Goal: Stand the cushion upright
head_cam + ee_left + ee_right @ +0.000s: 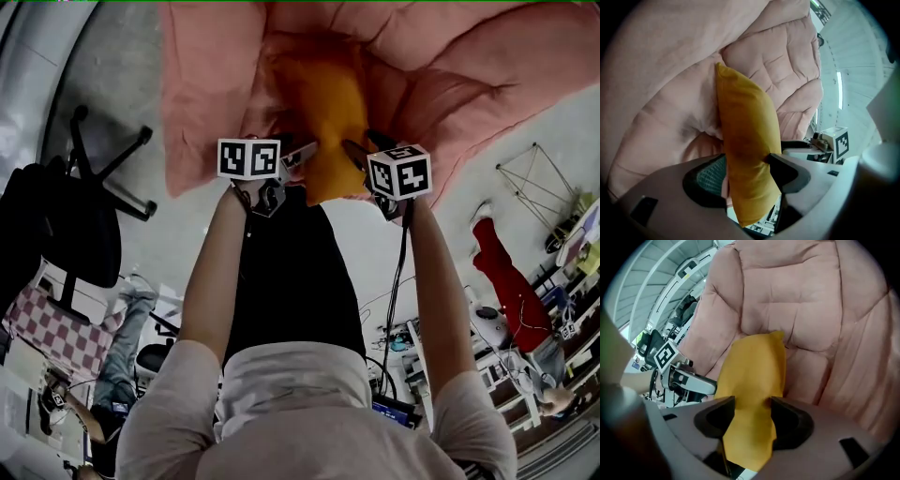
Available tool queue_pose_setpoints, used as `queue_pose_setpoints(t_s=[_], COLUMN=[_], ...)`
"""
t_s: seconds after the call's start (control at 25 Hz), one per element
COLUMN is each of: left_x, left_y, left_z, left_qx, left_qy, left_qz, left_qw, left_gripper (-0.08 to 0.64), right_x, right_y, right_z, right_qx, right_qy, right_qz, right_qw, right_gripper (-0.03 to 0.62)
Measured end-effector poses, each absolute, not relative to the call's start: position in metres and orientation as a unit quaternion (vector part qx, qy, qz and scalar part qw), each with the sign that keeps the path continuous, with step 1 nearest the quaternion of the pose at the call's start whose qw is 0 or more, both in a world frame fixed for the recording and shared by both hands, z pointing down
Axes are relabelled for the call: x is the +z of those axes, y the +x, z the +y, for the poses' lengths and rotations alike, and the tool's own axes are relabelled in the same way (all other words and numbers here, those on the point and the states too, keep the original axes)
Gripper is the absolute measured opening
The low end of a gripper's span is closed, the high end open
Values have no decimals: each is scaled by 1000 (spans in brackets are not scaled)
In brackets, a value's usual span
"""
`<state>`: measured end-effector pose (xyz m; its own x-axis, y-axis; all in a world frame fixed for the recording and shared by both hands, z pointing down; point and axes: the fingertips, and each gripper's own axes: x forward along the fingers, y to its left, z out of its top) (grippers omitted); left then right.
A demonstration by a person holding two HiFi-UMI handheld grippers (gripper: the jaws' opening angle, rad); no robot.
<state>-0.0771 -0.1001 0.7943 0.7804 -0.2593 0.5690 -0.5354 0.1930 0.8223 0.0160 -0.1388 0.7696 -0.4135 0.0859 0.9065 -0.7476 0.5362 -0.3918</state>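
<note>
Head view is showing the orange cushion [323, 122] standing on its edge on the pink quilted sofa [487, 75], nestled in a hollow of the padding. The left tool [298, 157] and the right tool [358, 155] are flanking its near lower end. Both gripper views are showing the jaws standing spread, with the cushion's lower end passing between them. The fabric is brushing the inner jaw faces, but neither tool appears to be clamping it, so both are reading as released.

Step in hand, as judged: letting go of the upright cushion. To do this well, both tools should be drawing straight back along the jaw line at the same pace, so that no jaw is dragging the fabric sideways. The soft padding is offering little firm footing, so the cushion is likely to tip if nudged.

Around the work, 1 black office chair [84, 216] is standing on the floor [141, 94] at the left. A wire frame [534, 178] is sitting at the right, with a person in red trousers [506, 291] near it. None is lying in the withdrawal path.
</note>
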Motion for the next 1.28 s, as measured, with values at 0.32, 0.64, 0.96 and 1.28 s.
queue_pose_setpoints(t_s=[0.32, 0.64, 0.96, 1.28], left_x=[804, 799, 787, 764], left_y=[-66, -58, -54, -50], left_z=[-107, -106, -102, -106], left_qx=[114, 130, 128, 144], left_qy=[646, 665, 682, 715], left_qz=[-279, -268, -302, -299], left_qw=[701, 685, 654, 615], left_gripper=[267, 242, 236, 232], right_x=[784, 779, 766, 744], right_y=[17, 20, 23, 28], right_z=[-139, -136, -129, -127], right_qx=[444, 410, 381, 352], right_qy=[228, 226, 234, 252], right_qz=[-728, -753, -775, -790], right_qw=[469, 462, 446, 434], right_gripper=[232, 187, 158, 146])
